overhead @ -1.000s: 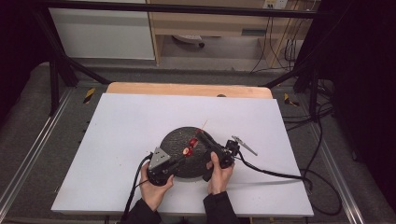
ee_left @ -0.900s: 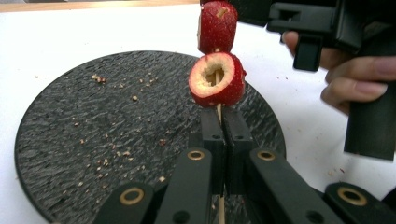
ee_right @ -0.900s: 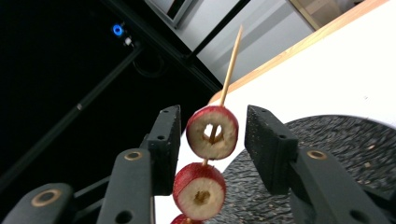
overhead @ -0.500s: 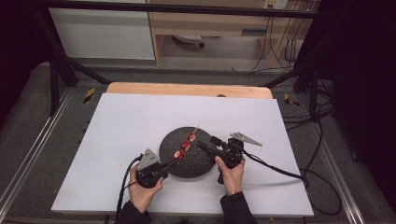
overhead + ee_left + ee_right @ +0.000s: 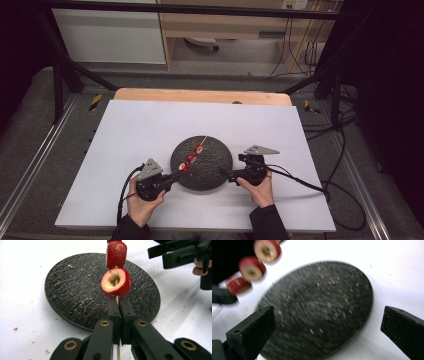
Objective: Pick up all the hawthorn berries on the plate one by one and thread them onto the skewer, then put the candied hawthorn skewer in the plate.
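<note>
Now: skewer (image 5: 192,156) slants up-right over plate (image 5: 216,170) | left gripper (image 5: 176,176) clamps it | right gripper (image 5: 223,173) spread, empty

The plate (image 5: 75,290) in front of the left gripper (image 5: 119,307) looks like matt black stone or slate, its face rough and finely ridged, dusted with pale crumbs. The skewer (image 5: 117,300) pinched between the gripper's matt black plastic jaws looks like thin bare wood. The strawberry slices (image 5: 116,282) on it are glossy red outside, pale and moist at the cut. The tabletop (image 5: 150,125) under the plate is smooth, matt white.
</note>
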The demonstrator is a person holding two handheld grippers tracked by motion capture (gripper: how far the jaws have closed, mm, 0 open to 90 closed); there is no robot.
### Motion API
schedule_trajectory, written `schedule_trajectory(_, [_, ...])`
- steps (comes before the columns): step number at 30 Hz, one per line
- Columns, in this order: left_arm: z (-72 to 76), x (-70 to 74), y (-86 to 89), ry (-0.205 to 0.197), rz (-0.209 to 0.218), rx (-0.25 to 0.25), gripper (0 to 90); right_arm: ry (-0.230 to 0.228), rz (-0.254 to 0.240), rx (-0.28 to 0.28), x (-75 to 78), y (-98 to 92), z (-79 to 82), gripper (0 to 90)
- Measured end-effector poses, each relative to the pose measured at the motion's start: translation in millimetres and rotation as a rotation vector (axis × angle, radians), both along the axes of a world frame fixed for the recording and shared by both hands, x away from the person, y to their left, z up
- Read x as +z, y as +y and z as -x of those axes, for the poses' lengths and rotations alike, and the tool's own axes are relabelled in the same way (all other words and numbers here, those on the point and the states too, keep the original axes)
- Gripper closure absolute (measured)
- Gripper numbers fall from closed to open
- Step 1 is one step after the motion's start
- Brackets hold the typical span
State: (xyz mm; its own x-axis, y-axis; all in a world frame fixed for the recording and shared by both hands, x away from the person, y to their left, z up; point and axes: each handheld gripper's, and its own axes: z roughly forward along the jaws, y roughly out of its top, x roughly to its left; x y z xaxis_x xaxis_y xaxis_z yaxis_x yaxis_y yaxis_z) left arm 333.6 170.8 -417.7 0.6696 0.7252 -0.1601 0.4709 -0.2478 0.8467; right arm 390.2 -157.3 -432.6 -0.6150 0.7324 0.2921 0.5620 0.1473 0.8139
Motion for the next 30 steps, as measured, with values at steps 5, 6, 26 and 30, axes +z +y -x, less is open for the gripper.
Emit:
schedule_trajectory(5, [-6.5,5.2,3.9,0.024,-0.04,-0.028,88.4,-0.024,0.178,0.051,-9.6,-15.4,7.9,0.4])
schedule_trajectory(6, [-8.0,6.4,3.9,0.028,-0.048,-0.031,88.4,-0.027,0.196,0.051,-11.0,-18.1,9.1,0.3])
schedule_trajectory(26, [-39.1,21.8,-15.2,0.094,-0.223,-0.095,88.4,-0.038,0.226,0.06,-23.1,-77.1,29.7,0.4])
schedule_trajectory(30, [-45.6,21.9,-23.1,0.114,-0.263,-0.103,88.4,-0.031,0.212,0.046,-22.9,-82.2,30.2,0.5])
